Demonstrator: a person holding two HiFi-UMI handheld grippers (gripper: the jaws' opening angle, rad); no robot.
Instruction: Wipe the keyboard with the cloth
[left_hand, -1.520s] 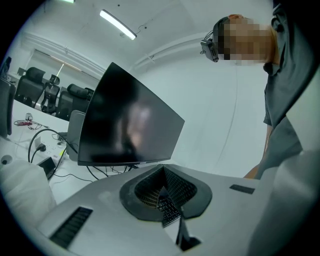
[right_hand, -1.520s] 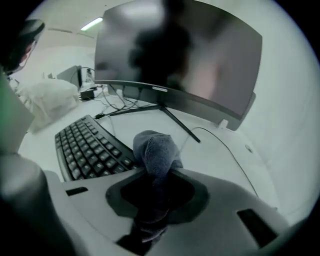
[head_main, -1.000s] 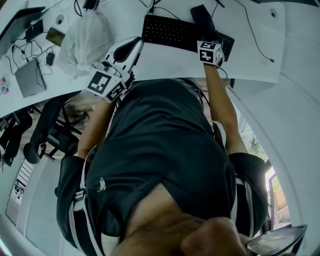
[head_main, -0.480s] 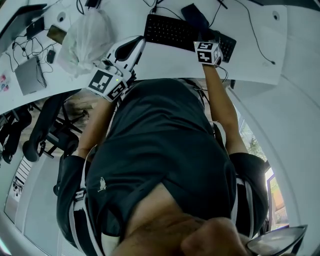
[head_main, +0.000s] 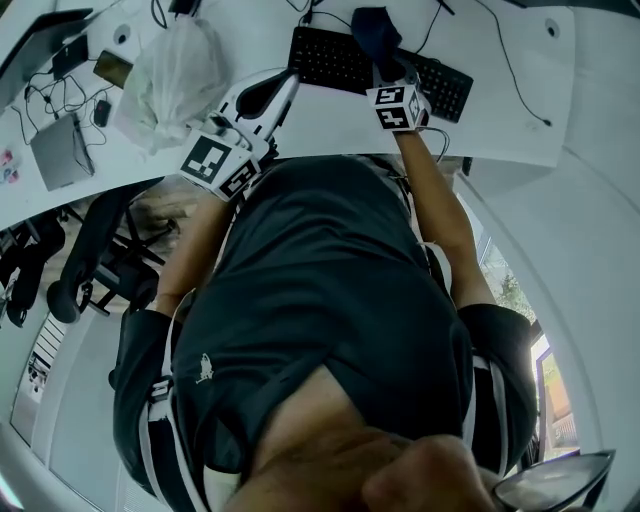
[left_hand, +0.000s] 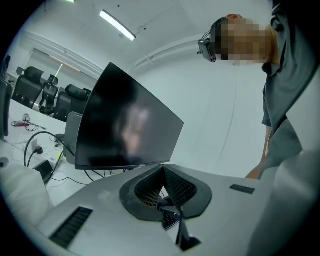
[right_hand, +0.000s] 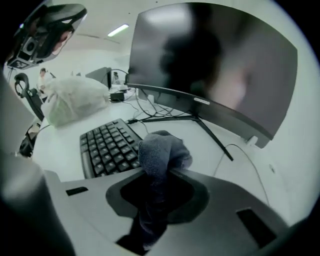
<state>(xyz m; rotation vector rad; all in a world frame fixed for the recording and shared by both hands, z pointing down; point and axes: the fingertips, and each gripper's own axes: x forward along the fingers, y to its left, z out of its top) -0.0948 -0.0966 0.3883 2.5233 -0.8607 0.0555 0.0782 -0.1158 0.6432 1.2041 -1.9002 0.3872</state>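
A black keyboard (head_main: 335, 60) lies on the white desk (head_main: 330, 120) at the top of the head view. My right gripper (head_main: 385, 57) is shut on a dark blue-grey cloth (head_main: 373, 28), which bunches out past the jaws over the keyboard's middle. In the right gripper view the cloth (right_hand: 162, 152) hangs just right of the keyboard (right_hand: 107, 147); whether it touches the keys is hidden. My left gripper (head_main: 283, 88) hovers at the keyboard's near left corner. Its jaws meet with nothing between them (left_hand: 164, 200).
A dark curved monitor (right_hand: 215, 65) on a thin stand rises behind the keyboard, with cables trailing around it. A white plastic bag (head_main: 170, 75) sits left of the keyboard. Small devices and cables (head_main: 60, 110) lie further left. Office chairs (head_main: 90, 260) stand below the desk edge.
My right gripper has slid left along the keyboard with the cloth, from its right part toward the middle. The left gripper has shifted only slightly.
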